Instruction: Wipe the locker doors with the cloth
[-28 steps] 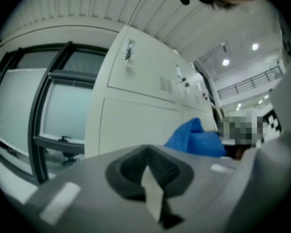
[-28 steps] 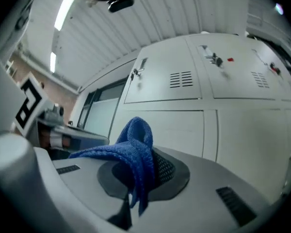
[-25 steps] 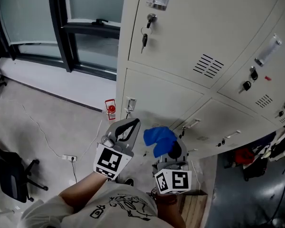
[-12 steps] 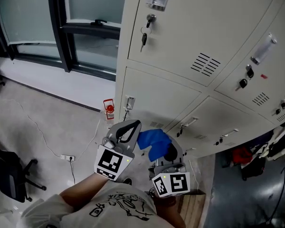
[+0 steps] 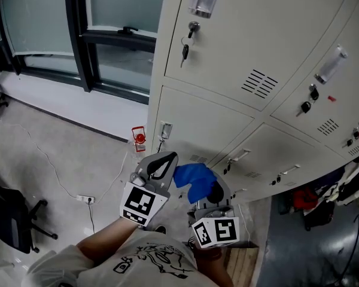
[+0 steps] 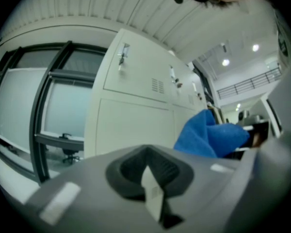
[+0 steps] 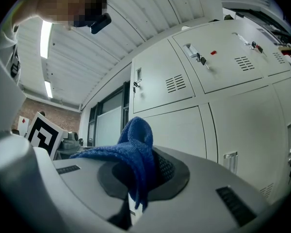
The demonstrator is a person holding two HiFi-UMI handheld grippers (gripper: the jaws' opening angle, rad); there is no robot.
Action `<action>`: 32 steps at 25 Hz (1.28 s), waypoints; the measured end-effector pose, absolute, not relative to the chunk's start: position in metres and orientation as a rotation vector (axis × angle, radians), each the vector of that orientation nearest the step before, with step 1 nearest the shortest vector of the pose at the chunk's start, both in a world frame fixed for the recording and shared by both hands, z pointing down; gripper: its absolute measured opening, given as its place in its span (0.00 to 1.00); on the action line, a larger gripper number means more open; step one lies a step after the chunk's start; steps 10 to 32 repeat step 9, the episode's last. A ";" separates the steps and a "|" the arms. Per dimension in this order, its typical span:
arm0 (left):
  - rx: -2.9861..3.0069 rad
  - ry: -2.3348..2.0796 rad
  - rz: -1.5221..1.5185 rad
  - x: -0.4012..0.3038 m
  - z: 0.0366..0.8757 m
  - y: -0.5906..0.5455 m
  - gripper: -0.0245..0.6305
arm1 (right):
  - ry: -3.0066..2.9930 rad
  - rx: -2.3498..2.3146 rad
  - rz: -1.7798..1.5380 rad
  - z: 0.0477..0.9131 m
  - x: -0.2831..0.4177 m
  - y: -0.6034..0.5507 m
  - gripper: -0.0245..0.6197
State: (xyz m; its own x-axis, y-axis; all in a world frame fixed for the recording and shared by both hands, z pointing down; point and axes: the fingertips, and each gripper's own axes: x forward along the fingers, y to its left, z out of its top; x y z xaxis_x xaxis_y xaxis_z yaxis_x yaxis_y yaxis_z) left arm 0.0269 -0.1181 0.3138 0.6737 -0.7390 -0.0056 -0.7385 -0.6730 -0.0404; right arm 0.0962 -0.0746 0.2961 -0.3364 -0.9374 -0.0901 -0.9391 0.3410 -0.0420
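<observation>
Gripping the blue cloth (image 5: 193, 176), right tongs (image 5: 214, 191) hung near the lower locker door (image 5: 197, 127); left tongs (image 5: 160, 164) stayed-free, closed empty alongside.

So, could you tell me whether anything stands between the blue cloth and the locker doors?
Nothing visible does. The blue cloth, clamped in the right tool, faces the lower locker door across open air. The left tool sits beside it, shut and empty.
</observation>
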 end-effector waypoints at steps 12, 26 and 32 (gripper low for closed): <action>-2.850 1.237 -0.007 0.028 0.313 -0.112 0.04 | 2.482 -1.740 0.022 0.296 0.098 -0.072 0.08; -2.850 1.237 -0.007 0.028 0.313 -0.112 0.04 | 2.482 -1.740 0.022 0.296 0.098 -0.072 0.08; -2.850 1.237 -0.007 0.028 0.313 -0.112 0.04 | 2.482 -1.740 0.022 0.296 0.098 -0.072 0.08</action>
